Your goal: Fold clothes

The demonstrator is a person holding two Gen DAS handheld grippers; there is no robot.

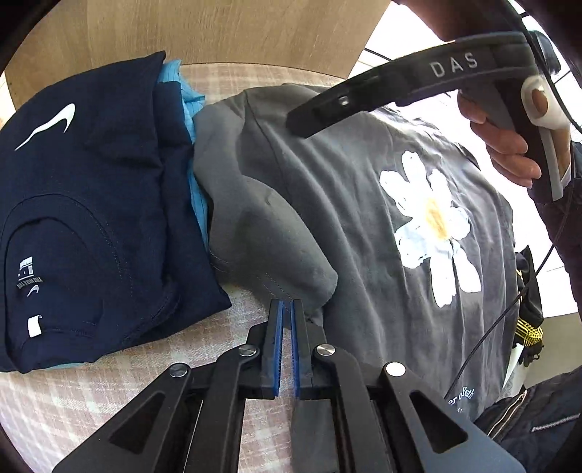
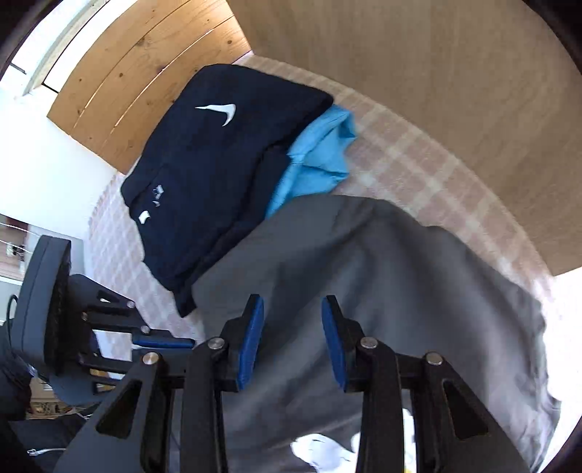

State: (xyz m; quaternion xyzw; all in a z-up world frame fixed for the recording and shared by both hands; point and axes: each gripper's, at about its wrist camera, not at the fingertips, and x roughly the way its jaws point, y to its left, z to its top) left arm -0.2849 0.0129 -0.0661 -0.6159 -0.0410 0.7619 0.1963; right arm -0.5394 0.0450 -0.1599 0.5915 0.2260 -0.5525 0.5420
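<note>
A grey T-shirt (image 1: 363, 203) with a white daisy print (image 1: 433, 218) lies spread on the checked tablecloth (image 1: 109, 400). My left gripper (image 1: 288, 303) is at the hem of the shirt's folded-in sleeve (image 1: 262, 233), its blue pads pinched together on the fabric edge. A hand holds my right gripper (image 1: 300, 122) above the shirt's far shoulder. In the right wrist view that right gripper (image 2: 293, 302) stands open over the plain grey T-shirt (image 2: 400, 291), with nothing between the pads. The left gripper (image 2: 189, 342) shows at the shirt's left edge.
A folded navy shirt (image 1: 91, 200) with a white swoosh lies on a light blue garment (image 1: 189, 105) left of the grey shirt, touching it. A wooden panel (image 1: 218, 29) backs the table. The person's dark jacket (image 1: 538, 418) and a cable (image 1: 483, 338) are at the right.
</note>
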